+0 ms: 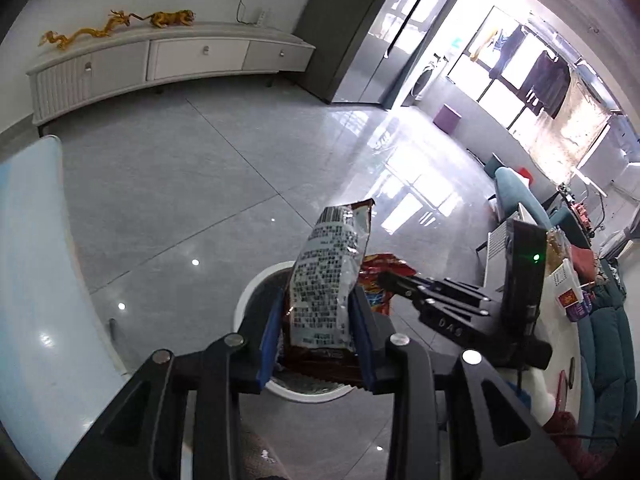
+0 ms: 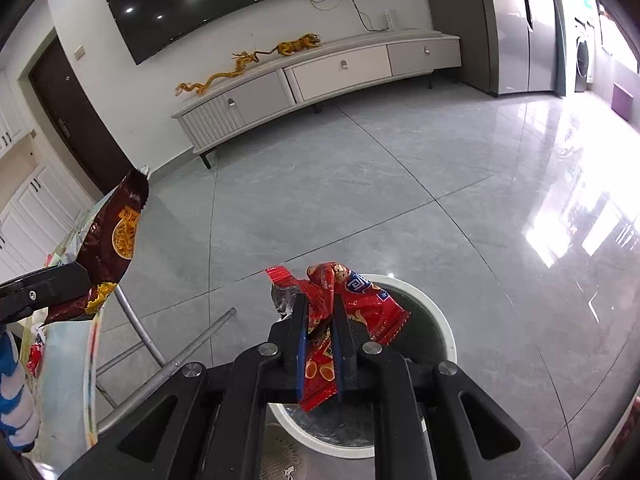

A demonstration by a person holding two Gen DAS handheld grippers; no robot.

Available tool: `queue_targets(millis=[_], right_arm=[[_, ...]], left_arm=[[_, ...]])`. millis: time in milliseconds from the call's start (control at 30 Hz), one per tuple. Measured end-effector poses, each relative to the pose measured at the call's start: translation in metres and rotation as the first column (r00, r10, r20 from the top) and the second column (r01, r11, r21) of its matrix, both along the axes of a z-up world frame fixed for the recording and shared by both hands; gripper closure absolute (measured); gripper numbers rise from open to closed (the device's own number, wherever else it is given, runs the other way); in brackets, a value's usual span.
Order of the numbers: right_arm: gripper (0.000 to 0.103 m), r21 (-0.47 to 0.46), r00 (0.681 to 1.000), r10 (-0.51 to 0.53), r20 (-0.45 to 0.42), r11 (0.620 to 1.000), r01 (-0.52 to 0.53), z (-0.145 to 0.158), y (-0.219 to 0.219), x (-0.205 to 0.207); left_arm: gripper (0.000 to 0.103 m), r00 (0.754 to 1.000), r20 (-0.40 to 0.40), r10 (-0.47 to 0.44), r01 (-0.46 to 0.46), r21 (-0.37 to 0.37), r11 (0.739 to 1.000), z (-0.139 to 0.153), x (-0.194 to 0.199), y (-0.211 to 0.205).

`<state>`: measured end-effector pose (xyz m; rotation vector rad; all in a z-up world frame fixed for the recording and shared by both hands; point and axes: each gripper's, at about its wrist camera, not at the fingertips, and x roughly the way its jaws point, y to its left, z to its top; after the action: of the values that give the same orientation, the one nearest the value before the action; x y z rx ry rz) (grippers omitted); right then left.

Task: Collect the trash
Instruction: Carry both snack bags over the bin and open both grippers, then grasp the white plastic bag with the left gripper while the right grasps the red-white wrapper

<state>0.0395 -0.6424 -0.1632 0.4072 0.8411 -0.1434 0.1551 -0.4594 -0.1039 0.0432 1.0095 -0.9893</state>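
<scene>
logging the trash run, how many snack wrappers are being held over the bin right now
2. A brown snack bag sits between the left hand-held gripper's pads; a red wrapper is pinched in the right hand-held gripper. Both hang above the white bin.

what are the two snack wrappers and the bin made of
Brown snack bag: looks like metallised plastic film, glossy, crinkled, silvery on its printed back. Red wrapper: thin glossy plastic film, creased, silver lining showing. White bin: probably smooth moulded plastic, though that is uncertain.

Below me I see the glossy grey tiled floor [image 2: 360,184], with the white round trash bin [image 2: 436,320] standing on it and a long pale TV cabinet [image 2: 320,76] on short legs against the far wall.
</scene>
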Motion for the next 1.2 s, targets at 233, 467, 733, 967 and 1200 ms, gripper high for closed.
queue_targets(millis=[233,467,733,967,1200], right_arm=[[0.081,0.017,0.997,-0.051,-0.057,0.998,0.052,-0.026,-0.023,-0.009],[0.081,-0.008,0.999,-0.047,-0.021,0.999,0.047,-0.002,-0.011,-0.024],[0.081,-0.047,0.993,0.013,0.113,0.999,-0.007,0.064,0.031,-0.038],[0.076,-0.112,0.974,0.105,0.200,0.990,-0.084,0.123,0.085,-0.046],[0.076,-0.148,0.948,0.213,0.238,0.972,-0.182,0.159,0.149,-0.036]], left_arm=[[0.047,0.999,-0.042,-0.031,0.031,0.000,1.000,-0.013,0.003,-0.039],[0.047,0.997,0.077,0.009,-0.009,-0.005,1.000,0.016,-0.011,-0.008],[0.047,0.966,0.233,0.113,-0.109,-0.032,0.994,0.064,-0.036,0.065],[0.047,0.928,0.316,0.199,-0.201,-0.028,0.979,0.087,-0.048,0.147],[0.047,0.889,0.309,0.337,-0.340,-0.047,0.939,0.088,-0.035,0.250]])
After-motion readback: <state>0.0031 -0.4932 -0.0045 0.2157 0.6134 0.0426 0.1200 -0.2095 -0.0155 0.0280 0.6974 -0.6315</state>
